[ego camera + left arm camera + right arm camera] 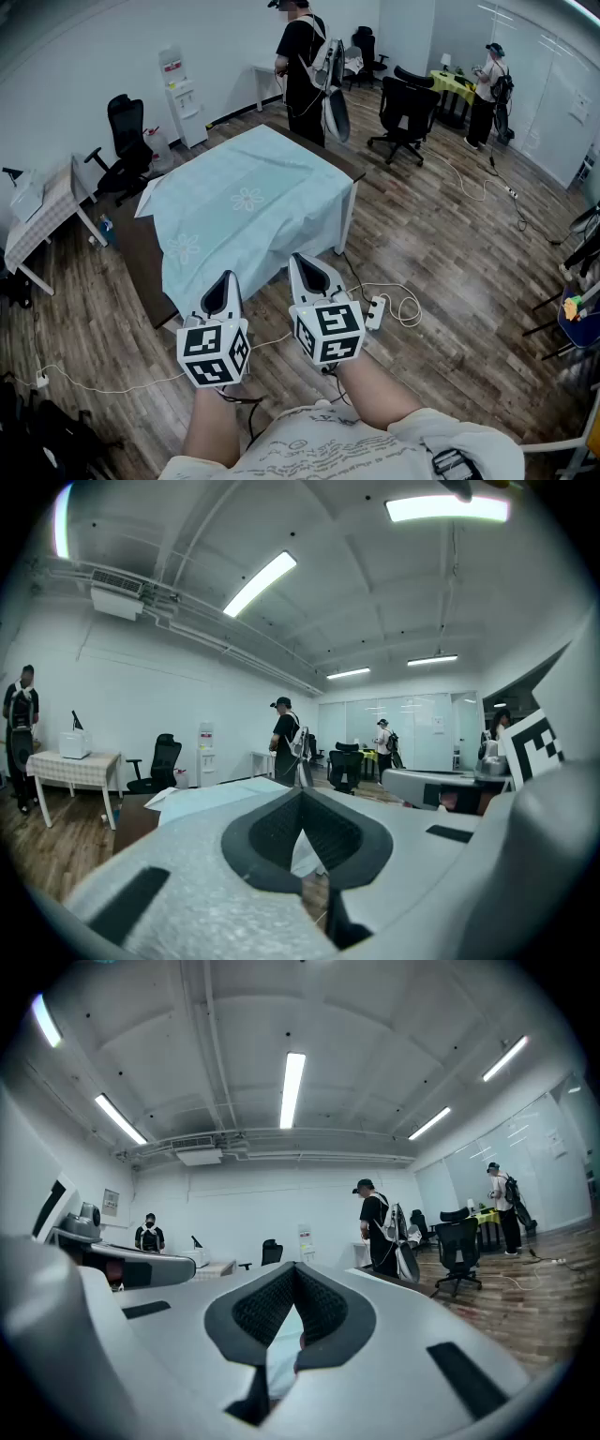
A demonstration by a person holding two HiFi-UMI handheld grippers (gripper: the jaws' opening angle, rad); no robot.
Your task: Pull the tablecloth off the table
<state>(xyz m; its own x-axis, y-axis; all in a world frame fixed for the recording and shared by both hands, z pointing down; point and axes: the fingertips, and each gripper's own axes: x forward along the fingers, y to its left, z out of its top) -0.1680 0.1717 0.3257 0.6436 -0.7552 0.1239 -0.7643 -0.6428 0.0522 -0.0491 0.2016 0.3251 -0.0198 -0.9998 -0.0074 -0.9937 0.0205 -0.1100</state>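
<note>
A light blue tablecloth (pixel 239 206) with pale flower prints covers the table in the middle of the head view and hangs down over its near edge. The person holds both grippers side by side just short of that near edge. The left gripper (pixel 225 281) is shut, nothing between its jaws. The right gripper (pixel 302 264) is shut too and holds nothing. In the left gripper view the closed left gripper (pixel 302 794) points at the tablecloth (pixel 202 799) ahead. In the right gripper view a strip of tablecloth (pixel 281 1354) shows below the closed right gripper (pixel 293 1269).
A person in black (pixel 302 66) stands at the table's far end. Office chairs (pixel 127 141) (pixel 405 112), a water dispenser (pixel 180 94) and a side table with a checked cloth (pixel 42 211) stand around. A power strip (pixel 377 311) with cables lies on the wooden floor at the right.
</note>
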